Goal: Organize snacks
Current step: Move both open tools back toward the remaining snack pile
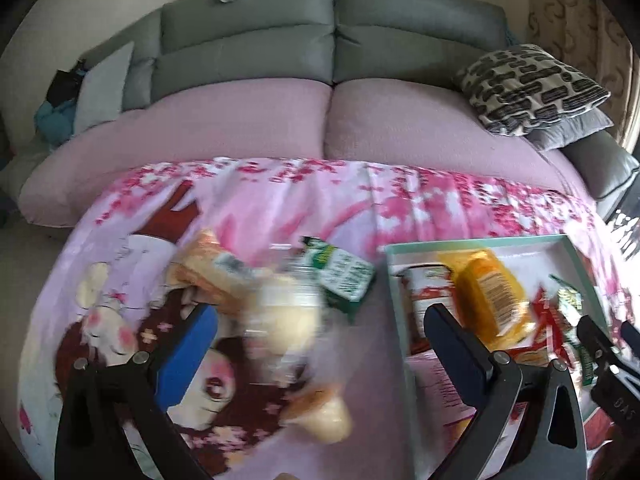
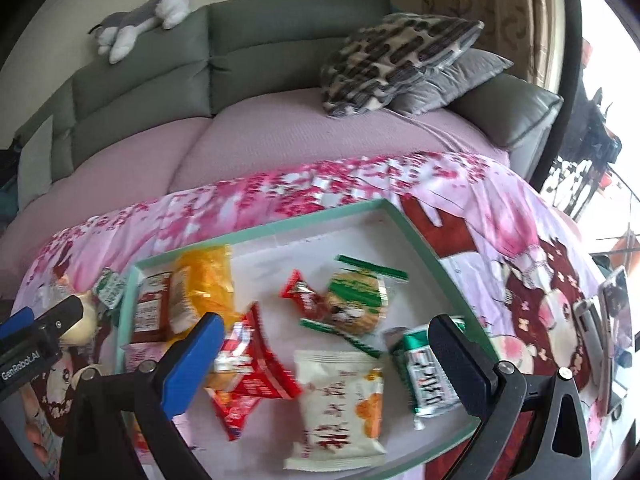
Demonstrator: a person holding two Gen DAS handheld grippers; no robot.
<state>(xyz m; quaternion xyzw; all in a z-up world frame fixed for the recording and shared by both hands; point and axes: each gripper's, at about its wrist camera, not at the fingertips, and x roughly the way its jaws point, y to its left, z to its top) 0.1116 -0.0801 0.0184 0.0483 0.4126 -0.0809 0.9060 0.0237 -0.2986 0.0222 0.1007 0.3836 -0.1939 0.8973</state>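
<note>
Loose snacks on your left, a crowded tray on your right.

Your left gripper (image 1: 320, 344) hangs with fingers spread over a blurred pale packet (image 1: 288, 312); nothing is pinched, and closing on that heap may drag the green packet (image 1: 346, 276) beside it. Your right gripper (image 2: 326, 356), fingers also spread, hovers inside the tray (image 2: 416, 224); a careless drop could shove the white packet (image 2: 340, 404) toward the near rim.
</note>
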